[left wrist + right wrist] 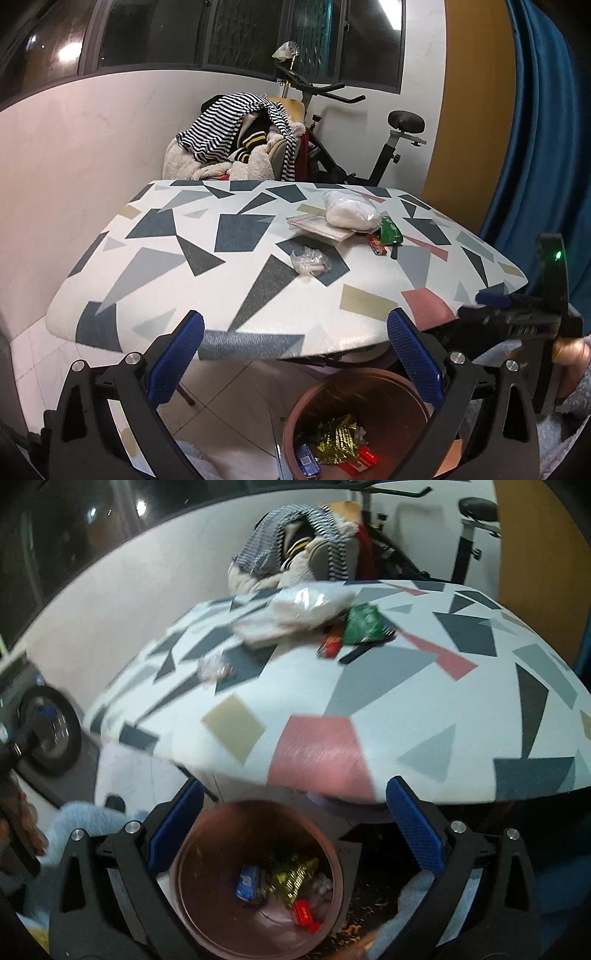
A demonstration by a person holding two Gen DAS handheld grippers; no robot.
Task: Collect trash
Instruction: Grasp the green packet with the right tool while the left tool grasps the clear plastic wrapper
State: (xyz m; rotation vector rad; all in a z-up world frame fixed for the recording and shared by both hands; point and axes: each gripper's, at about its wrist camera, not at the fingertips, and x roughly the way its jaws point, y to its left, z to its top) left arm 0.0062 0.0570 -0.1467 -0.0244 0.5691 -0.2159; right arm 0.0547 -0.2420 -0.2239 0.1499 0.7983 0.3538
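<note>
Trash collection, partway done: wrappers [291,880] lying in the brown bin [192,853].
Green packet [389,230], red wrapper [377,245], crumpled plastic [309,261] waiting mid-table [110,306]; right gripper [293,830] hanging spread and empty over bin, left gripper [295,358] spread, empty, at near table edge.

Both hand-held grippers, left [295,354] and right [295,827], gape wide, empty, angled downward.

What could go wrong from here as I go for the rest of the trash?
The green wrapper lies against the white bag, so a grab may drag both. The crumpled plastic is thin and may slip from the pads. The bin sits partly under the table edge, so drops may miss.
</note>
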